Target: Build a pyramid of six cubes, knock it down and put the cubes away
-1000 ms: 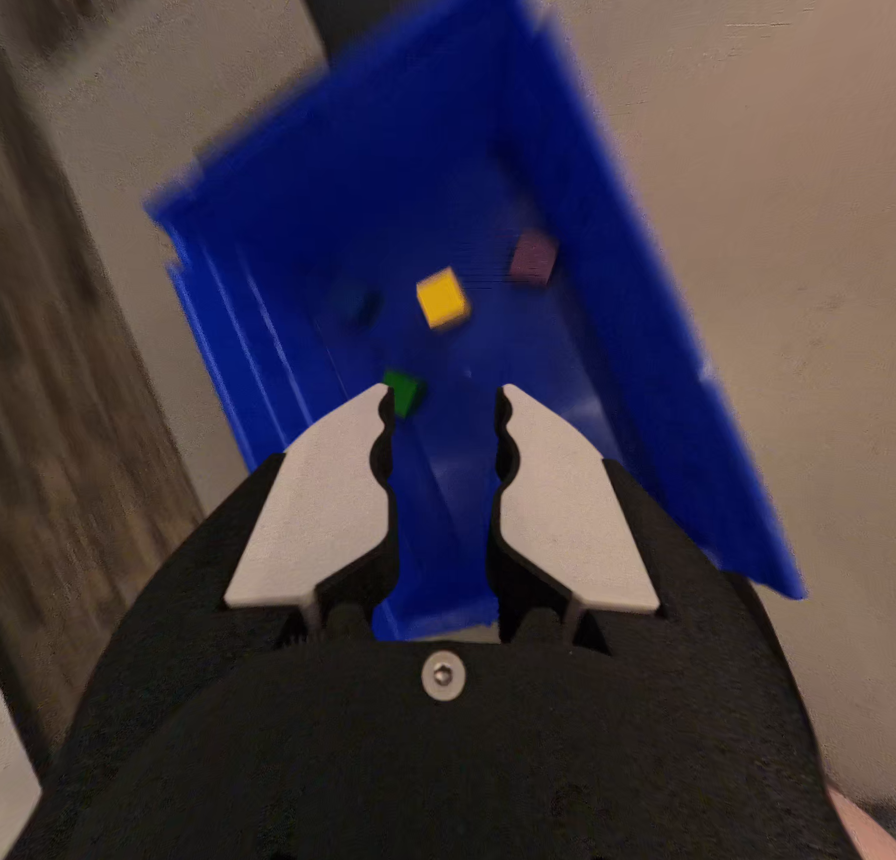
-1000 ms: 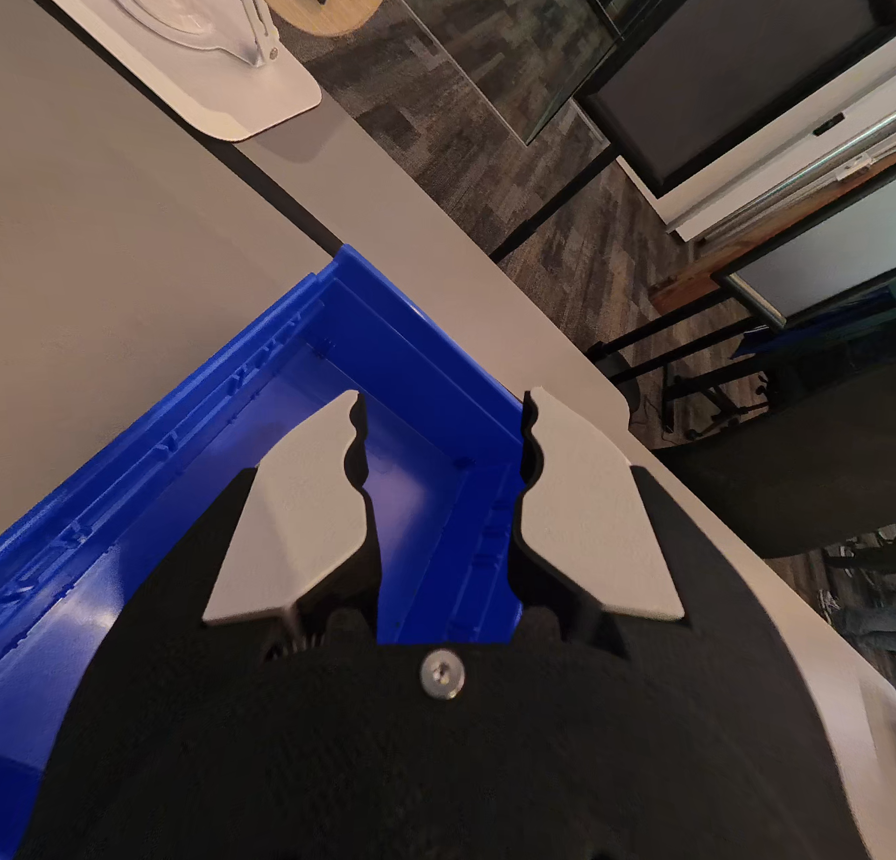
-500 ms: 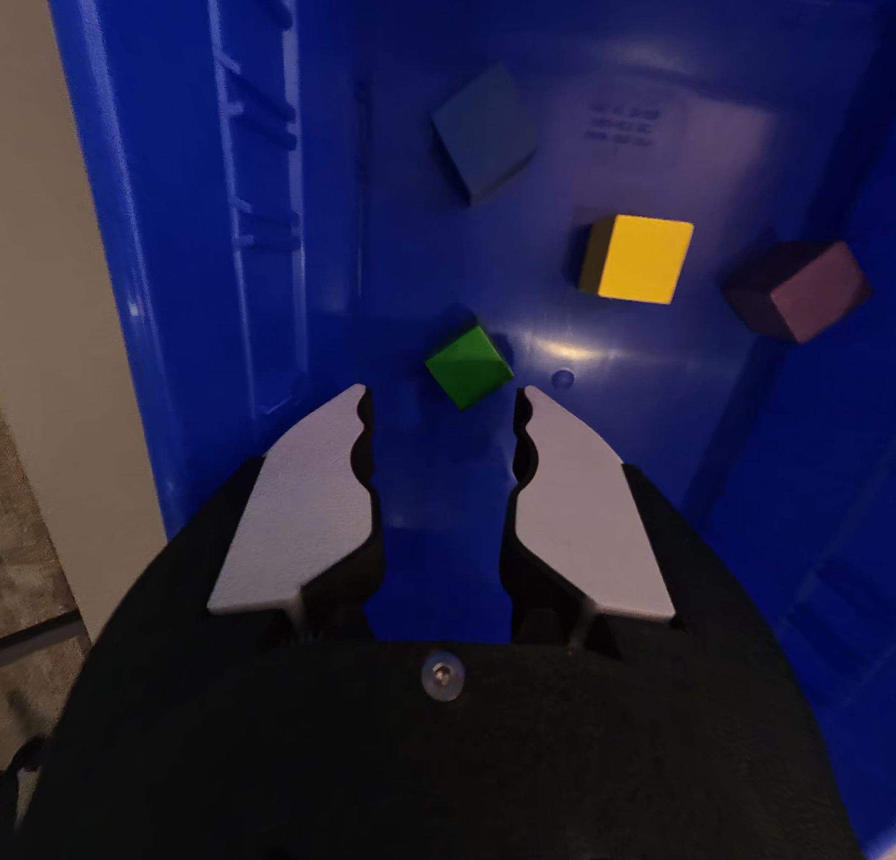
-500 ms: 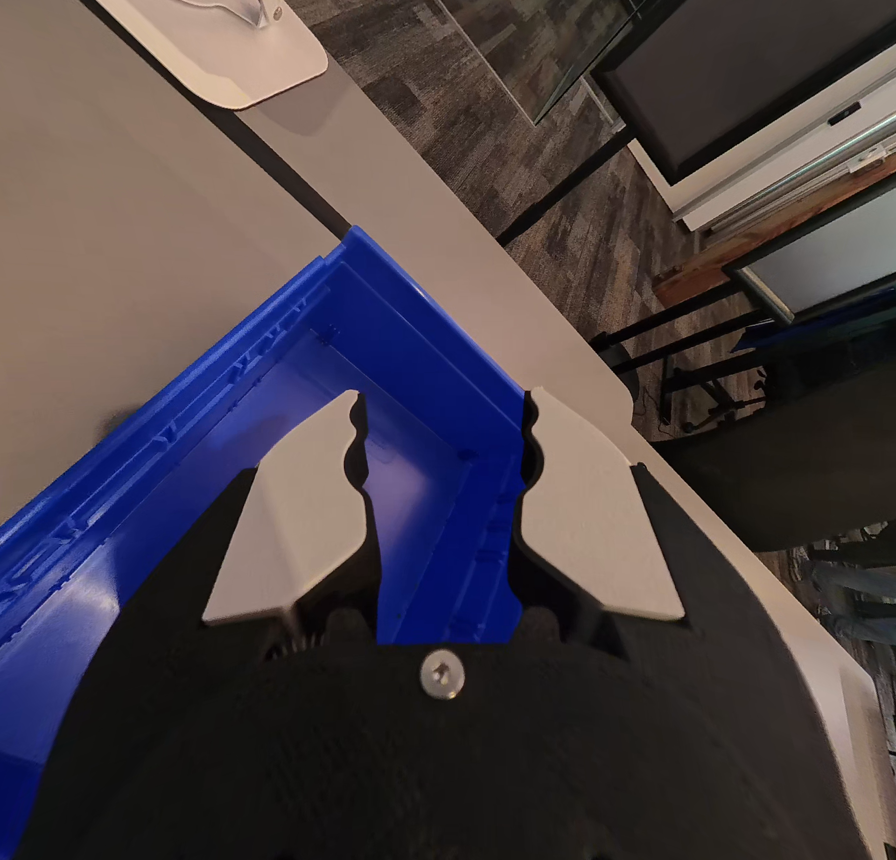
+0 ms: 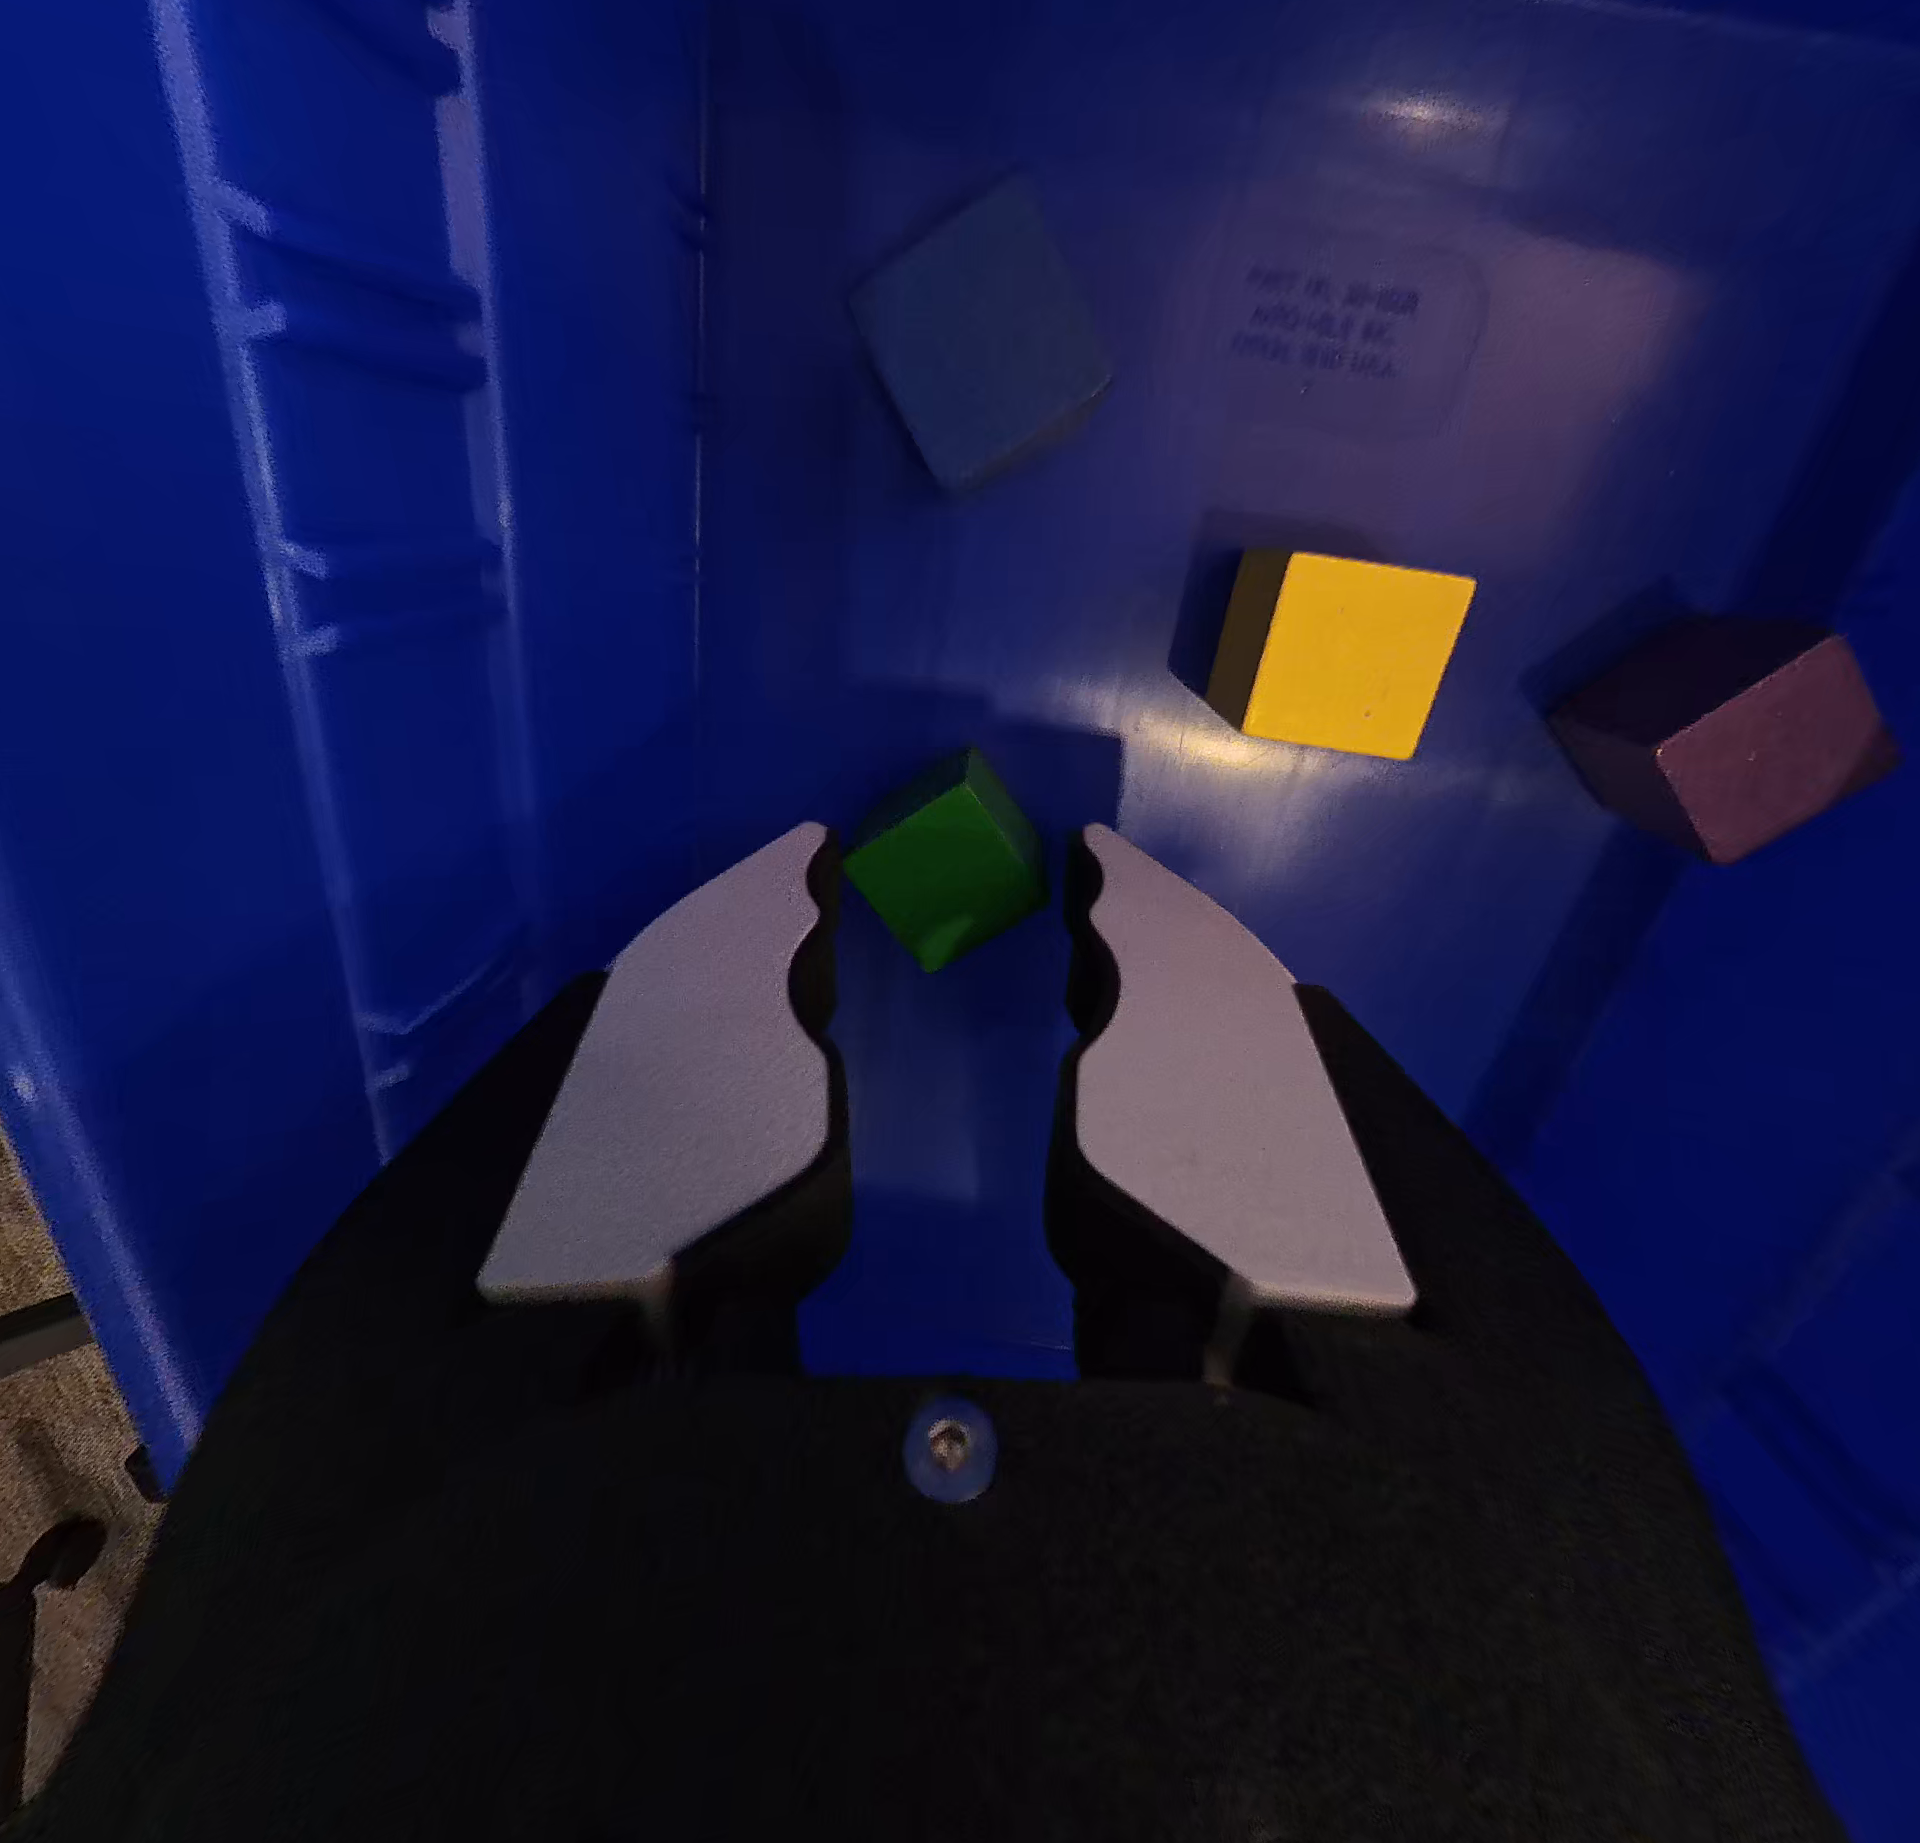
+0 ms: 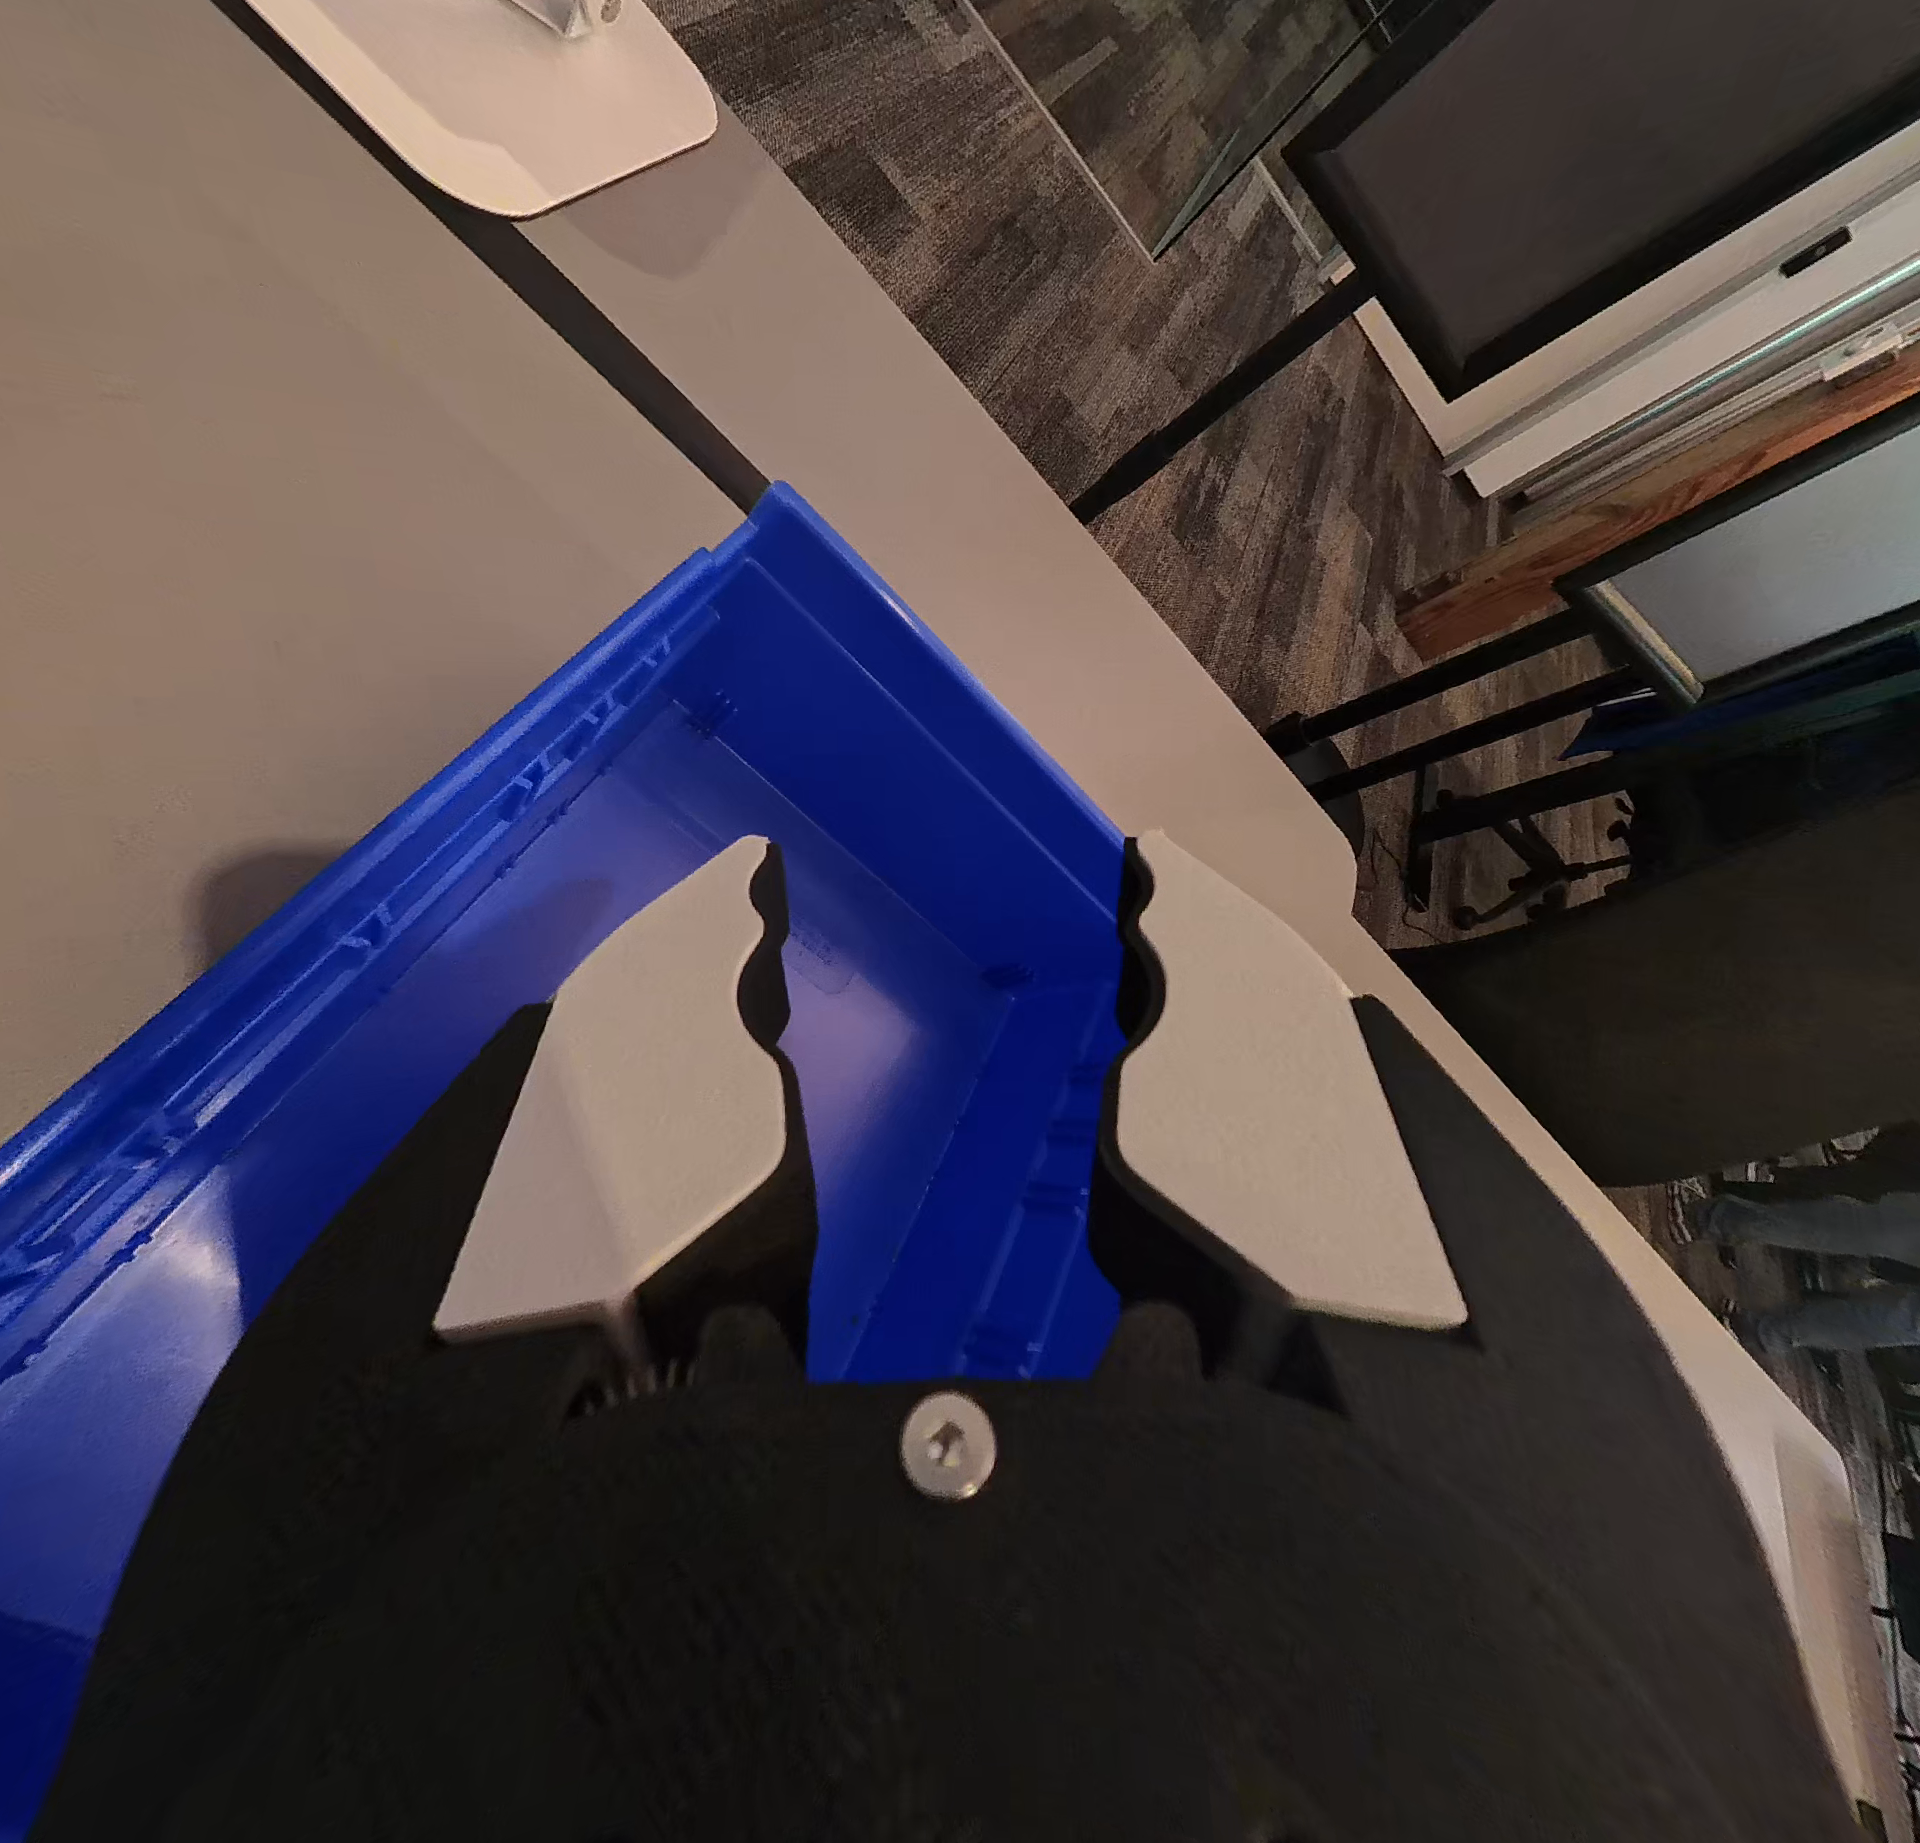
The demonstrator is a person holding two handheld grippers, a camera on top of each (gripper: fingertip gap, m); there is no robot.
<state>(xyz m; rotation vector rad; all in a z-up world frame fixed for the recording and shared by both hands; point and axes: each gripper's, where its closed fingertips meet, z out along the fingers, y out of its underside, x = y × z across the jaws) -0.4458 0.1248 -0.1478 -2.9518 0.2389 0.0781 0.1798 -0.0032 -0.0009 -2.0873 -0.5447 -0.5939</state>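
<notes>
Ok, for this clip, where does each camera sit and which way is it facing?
Left wrist view: on the left gripper, down inside the blue bin, facing its floor with the green cube, yellow cube, purple cube and blue cube; its open fingers show.
Right wrist view: on the right gripper, above a bin corner, facing across the table to the floor beyond; its open fingers show.
Shared: only the blue bin.

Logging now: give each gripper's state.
Left gripper: open, around the green cube, not gripping.
Right gripper: open, empty, over the bin.
</notes>
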